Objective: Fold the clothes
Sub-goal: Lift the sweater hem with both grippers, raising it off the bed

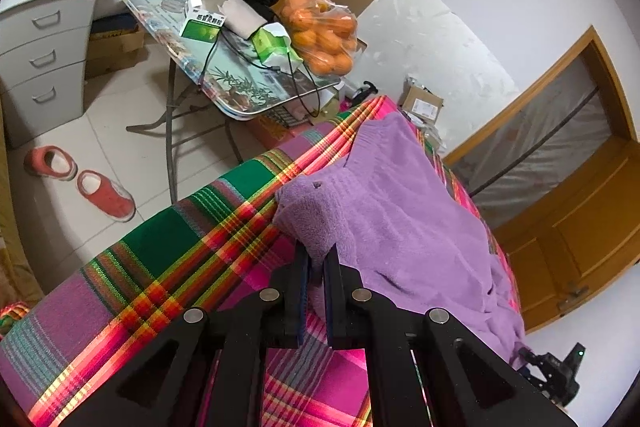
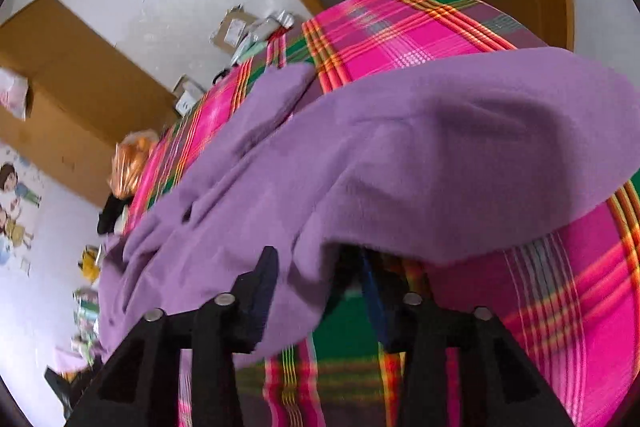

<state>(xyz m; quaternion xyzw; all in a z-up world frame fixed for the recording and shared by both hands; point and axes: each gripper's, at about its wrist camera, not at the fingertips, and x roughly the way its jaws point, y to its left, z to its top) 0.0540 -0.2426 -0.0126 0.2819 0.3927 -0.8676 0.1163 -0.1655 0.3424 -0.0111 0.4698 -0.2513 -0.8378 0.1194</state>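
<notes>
A fuzzy purple garment [image 1: 400, 211] lies spread across a bed with a bright plaid cover [image 1: 168, 259]. My left gripper [image 1: 318, 255] is shut on a bunched corner of the garment near the bed's left edge. In the right wrist view the same garment [image 2: 400, 147] fills the middle, with a fold draped over the plaid cover [image 2: 400, 39]. My right gripper [image 2: 316, 267] has its fingers apart. A loose flap of purple cloth hangs between them, and they do not pinch it. The right finger is partly hidden under the cloth.
Beside the bed stands a folding table [image 1: 240, 107] with a bag of oranges [image 1: 320, 35], a glass and boxes. A grey drawer cabinet [image 1: 44, 59] and red slippers [image 1: 104, 195] are on the tiled floor. Cardboard boxes [image 1: 422, 103] sit at the bed's far end.
</notes>
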